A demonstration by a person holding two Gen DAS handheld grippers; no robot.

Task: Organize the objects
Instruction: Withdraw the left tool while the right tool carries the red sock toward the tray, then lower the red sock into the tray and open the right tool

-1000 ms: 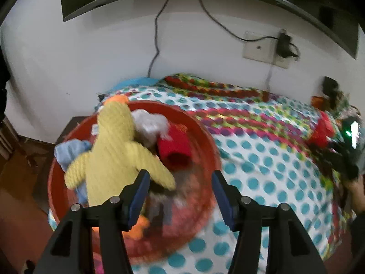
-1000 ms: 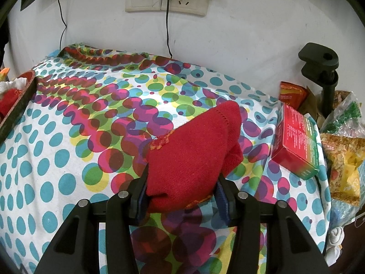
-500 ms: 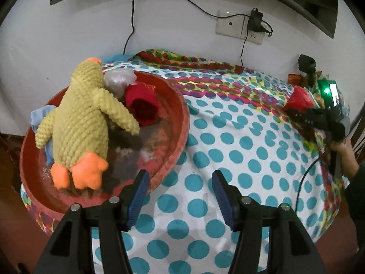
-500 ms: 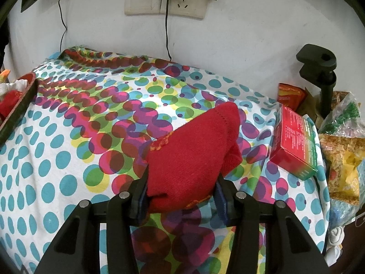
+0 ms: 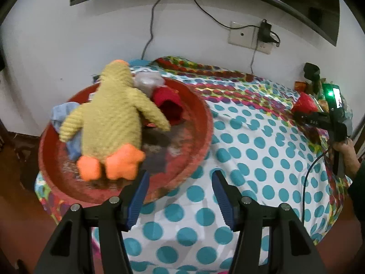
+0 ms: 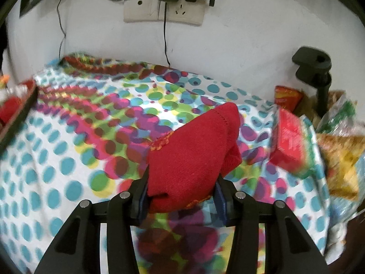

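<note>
The right gripper (image 6: 181,190) is pinching a red knitted sock (image 6: 194,157) in its jaws above the dotted bed, probably to carry it to the red basin (image 5: 200,141) where the plush duck (image 5: 109,123) is lying, while the left gripper (image 5: 180,194) is hanging with jaws spread and empty.

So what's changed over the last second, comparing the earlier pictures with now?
The left gripper, open with nothing between its jaws, has drawn back from over the red basin; the basin and the yellow plush duck now sit further from its fingers, with more dotted cloth in view. Nothing was taken or let go. The right gripper stays clamped on the red knit piece, hardly moved.
</note>
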